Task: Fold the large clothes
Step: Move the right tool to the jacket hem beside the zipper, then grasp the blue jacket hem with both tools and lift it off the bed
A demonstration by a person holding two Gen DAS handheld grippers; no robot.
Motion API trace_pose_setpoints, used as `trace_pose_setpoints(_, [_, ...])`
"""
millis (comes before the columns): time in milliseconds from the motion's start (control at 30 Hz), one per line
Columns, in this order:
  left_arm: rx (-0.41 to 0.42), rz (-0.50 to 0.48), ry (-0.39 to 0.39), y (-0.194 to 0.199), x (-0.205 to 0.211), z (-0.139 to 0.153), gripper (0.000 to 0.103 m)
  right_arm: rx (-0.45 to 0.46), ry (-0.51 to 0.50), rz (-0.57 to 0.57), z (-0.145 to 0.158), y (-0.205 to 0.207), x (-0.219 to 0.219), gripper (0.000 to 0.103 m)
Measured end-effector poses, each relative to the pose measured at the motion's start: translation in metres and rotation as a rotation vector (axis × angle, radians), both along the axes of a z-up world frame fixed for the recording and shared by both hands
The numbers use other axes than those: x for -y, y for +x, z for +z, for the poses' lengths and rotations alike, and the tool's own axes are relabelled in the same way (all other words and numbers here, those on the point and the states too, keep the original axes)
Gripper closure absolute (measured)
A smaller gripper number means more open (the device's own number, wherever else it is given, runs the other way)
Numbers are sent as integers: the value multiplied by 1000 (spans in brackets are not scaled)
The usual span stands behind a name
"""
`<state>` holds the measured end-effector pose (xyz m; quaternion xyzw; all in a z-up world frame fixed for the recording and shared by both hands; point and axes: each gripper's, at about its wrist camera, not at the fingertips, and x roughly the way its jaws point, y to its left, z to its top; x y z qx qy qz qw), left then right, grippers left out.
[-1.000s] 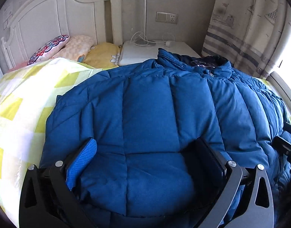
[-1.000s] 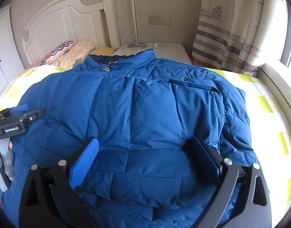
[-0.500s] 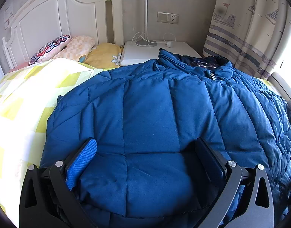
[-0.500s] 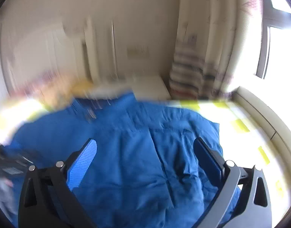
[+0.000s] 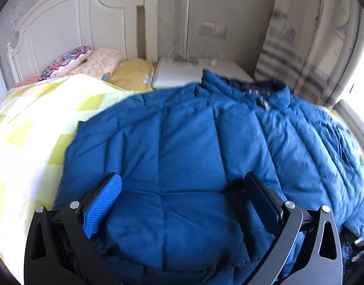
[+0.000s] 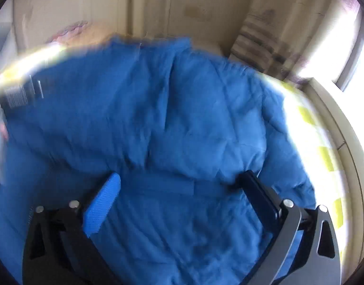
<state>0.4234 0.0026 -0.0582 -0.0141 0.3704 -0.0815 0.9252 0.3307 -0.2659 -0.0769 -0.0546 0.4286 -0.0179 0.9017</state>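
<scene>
Left gripper (image 5: 182, 191): jaws spread wide, released, low over the hem end of the quilted blue puffer jacket (image 5: 191, 142), nothing between the fingers; right gripper (image 6: 182, 188): jaws likewise wide apart, empty, above the same jacket, view motion-blurred. Jacket lies spread flat on the yellow-and-white checked bedspread (image 5: 29, 128), collar at the far end toward the white bedside table (image 5: 179, 73). Beyond: patterned pillows (image 5: 86, 59) against the white panelled headboard (image 5: 63, 30), striped curtain (image 5: 300, 47) far right.

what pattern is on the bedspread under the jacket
Pale cream with yellow-green blocks, a patchwork check; the bedspread shows best in the left wrist view.
</scene>
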Motion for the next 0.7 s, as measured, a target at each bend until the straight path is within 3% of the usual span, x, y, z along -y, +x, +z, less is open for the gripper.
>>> trace_pose_setpoints(100, [116,36,-124,-42,-22,21,4,-45,51,-14,5,-5,7,3])
trace_pose_setpoints(167, [143,-4,-168,-75,-27,35,4,-17,73,-20,14,-23,10,3])
trace_pose_setpoints(233, [80,-70,-121,-113,-24,41,4,-8,86,22,18,-45,11,3])
trace_pose_setpoints(267, [21,-99,-49,-134,-20,36,4,-17,71,33,17,-54,10,3])
trace_pose_setpoints(333, [-33,-108,22,-162,-21,20,4,-48,25,69,9,-74,10,3])
trace_pose_setpoints(367, [-62,-114,25,-170,-23,9,4,-84,8,93,-4,-83,9,3])
trace_pose_setpoints(400, [-140,-122,26,-175,-27,-12,5,-54,27,97,-4,-97,14,3])
trace_pose_setpoints(433, [-161,-99,41,-177,-31,-18,5,-43,48,99,-4,-103,16,3])
trace_pose_setpoints(567, [-186,-55,-75,-170,-52,-21,5,-37,158,101,-4,-105,33,2])
trace_pose_setpoints(700, [-174,-58,-74,-174,-51,-22,5,-26,116,89,-5,-106,31,3])
